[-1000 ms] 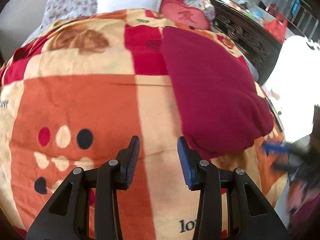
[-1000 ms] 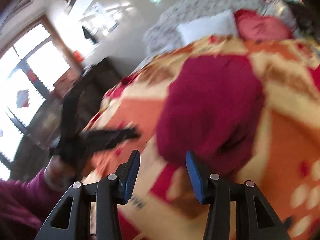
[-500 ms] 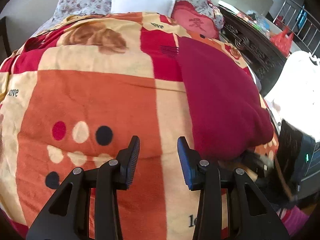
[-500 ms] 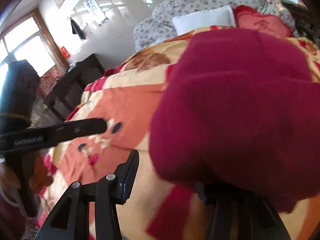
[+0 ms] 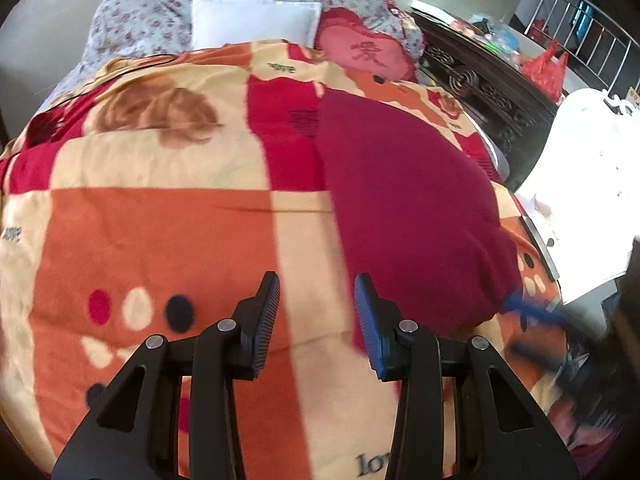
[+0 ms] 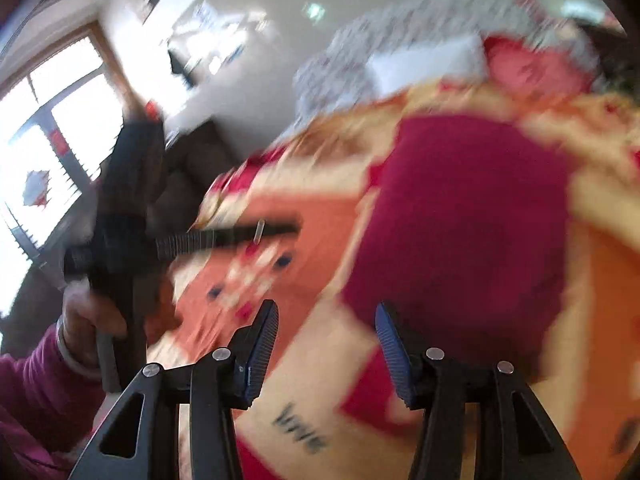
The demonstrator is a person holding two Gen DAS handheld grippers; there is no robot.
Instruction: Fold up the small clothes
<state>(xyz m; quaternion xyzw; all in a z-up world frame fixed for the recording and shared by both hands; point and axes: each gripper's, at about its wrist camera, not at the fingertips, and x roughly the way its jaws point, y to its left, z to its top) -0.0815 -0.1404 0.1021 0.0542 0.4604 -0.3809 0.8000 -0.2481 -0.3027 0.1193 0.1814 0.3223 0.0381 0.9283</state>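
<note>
While the folded garment (image 5: pixel 408 216) lies on the blanket (image 5: pixel 160 220), both tongs (left (image 5: pixel 316 312), right (image 6: pixel 326 344)) gape empty

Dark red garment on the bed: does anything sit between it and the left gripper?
Nothing visible does. The left gripper is open over bare blanket, and the dark red garment lies flat just beyond its blue pad, unobstructed.

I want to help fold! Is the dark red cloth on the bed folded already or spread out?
It looks folded: the dark red cloth lies as a compact, thick slab with rounded edges on the blanket. No sleeves or legs show.
</note>
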